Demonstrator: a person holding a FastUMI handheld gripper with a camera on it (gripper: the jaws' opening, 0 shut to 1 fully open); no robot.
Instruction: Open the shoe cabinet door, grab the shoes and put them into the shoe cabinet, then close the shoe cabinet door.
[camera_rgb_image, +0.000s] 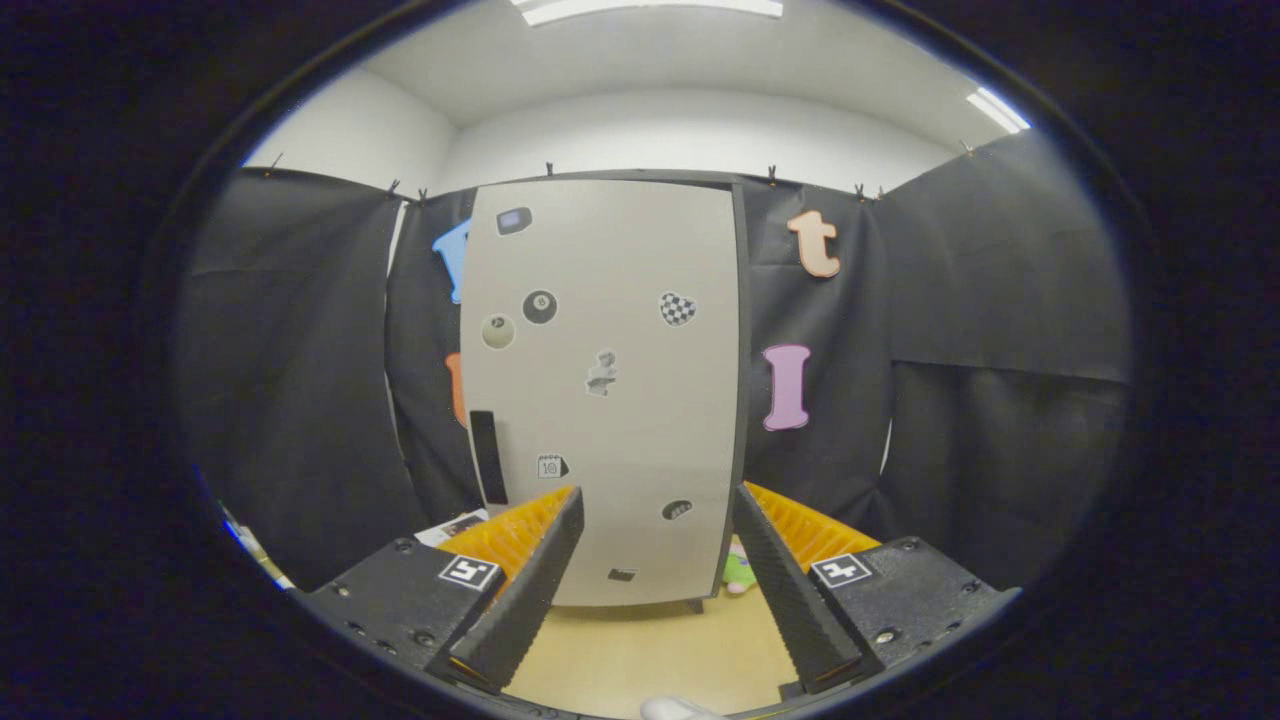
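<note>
Your gripper (655, 590) has its jaws set wide, holding nothing. The shoe cabinet (605, 390) stands upright beyond the fingers, its pale door (620, 440) shut and dotted with stickers (540, 306). A dark handle (488, 457) sits near the door's left edge. A white shoe toe (675, 708) lies on the wooden floor (650, 655), nearer than the fingertips.

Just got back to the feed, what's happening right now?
The claw is open and holding nothing, aimed at the shoe cabinet standing beyond its fingers. The cabinet door, pale and dotted with stickers, looks shut, with a dark vertical handle near its left edge. A small pale green thing sits on the wooden floor beside the cabinet's lower right corner; too small to identify. Something white peeks in just below the fingers. Opening the door seems not yet done.
</note>
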